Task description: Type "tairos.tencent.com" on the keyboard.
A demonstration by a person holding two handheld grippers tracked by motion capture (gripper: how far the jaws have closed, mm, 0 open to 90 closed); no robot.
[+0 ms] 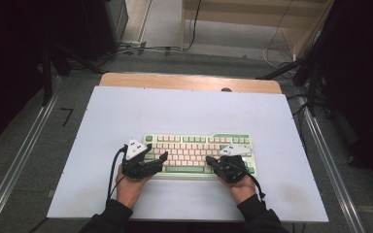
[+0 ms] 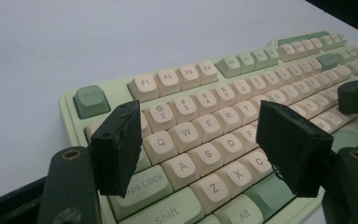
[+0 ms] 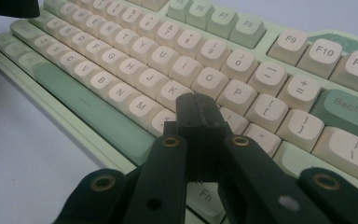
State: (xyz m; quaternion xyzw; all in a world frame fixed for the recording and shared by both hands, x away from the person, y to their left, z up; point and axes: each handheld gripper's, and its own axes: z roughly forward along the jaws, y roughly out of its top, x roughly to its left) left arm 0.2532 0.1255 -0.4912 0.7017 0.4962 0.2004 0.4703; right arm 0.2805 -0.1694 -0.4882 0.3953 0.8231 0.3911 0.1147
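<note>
A green and cream keyboard [image 1: 199, 154] is lying on a white bench [image 1: 184, 111], toward the middle of its near edge. The left claw [image 2: 209, 144] is being held over the keyboard's left end with its jaws standing wide apart, nothing gripped between them. The right claw [image 3: 198, 109] is being held over the keyboard's right half, its jaws pressed fully together, their tips poised near the K key.

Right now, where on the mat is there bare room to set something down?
The mat is bare behind the keyboard and along both its sides. The front strip is crowded by the left tool, right tool and forearms.
</note>
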